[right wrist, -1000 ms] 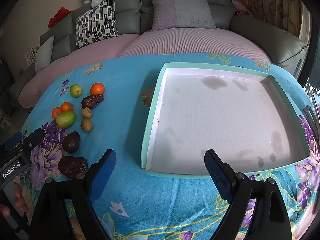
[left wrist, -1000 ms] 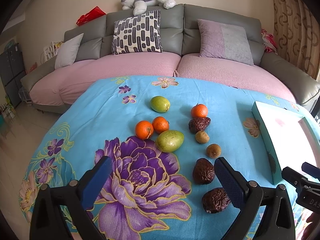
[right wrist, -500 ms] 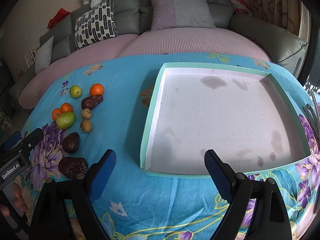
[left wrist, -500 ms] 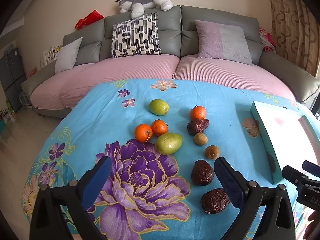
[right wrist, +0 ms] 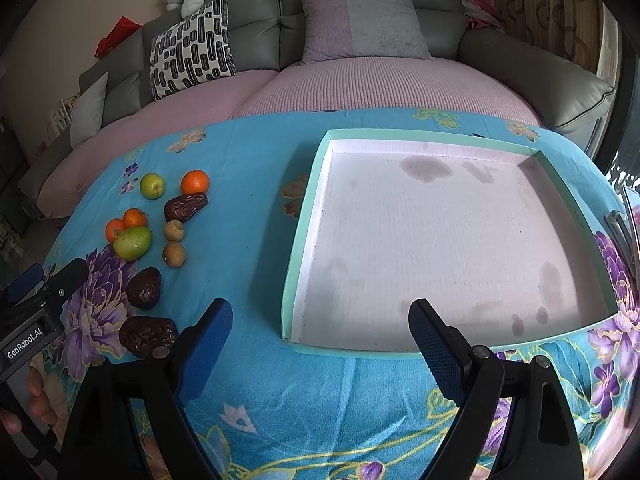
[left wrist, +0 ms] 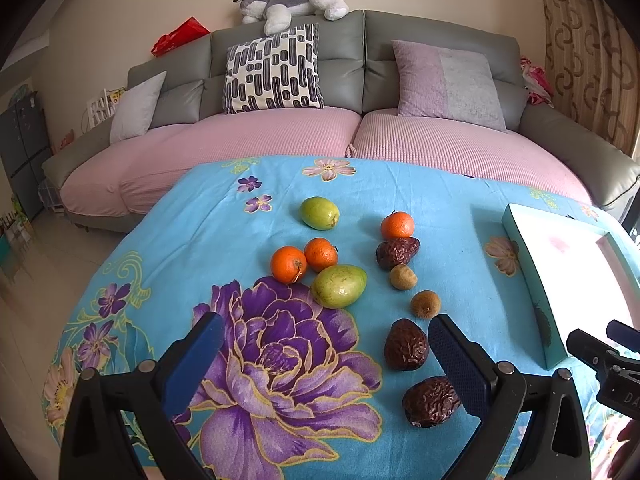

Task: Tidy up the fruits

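Over blue floral cloth (left wrist: 224, 240), left gripper (left wrist: 320, 354) and right gripper (right wrist: 320, 338) gape wide, holding nothing.

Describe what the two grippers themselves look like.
Both the left gripper and right gripper have black plastic arms with silver pivot bolts and blue textured pads. The left one's body reads "GenRobot.AI" in white. No cables show.

The right gripper (right wrist: 320, 344), fingers (right wrist: 436, 344) spread wide, hangs before the tray (right wrist: 304, 248); fruits (right wrist: 160, 232) lie left.
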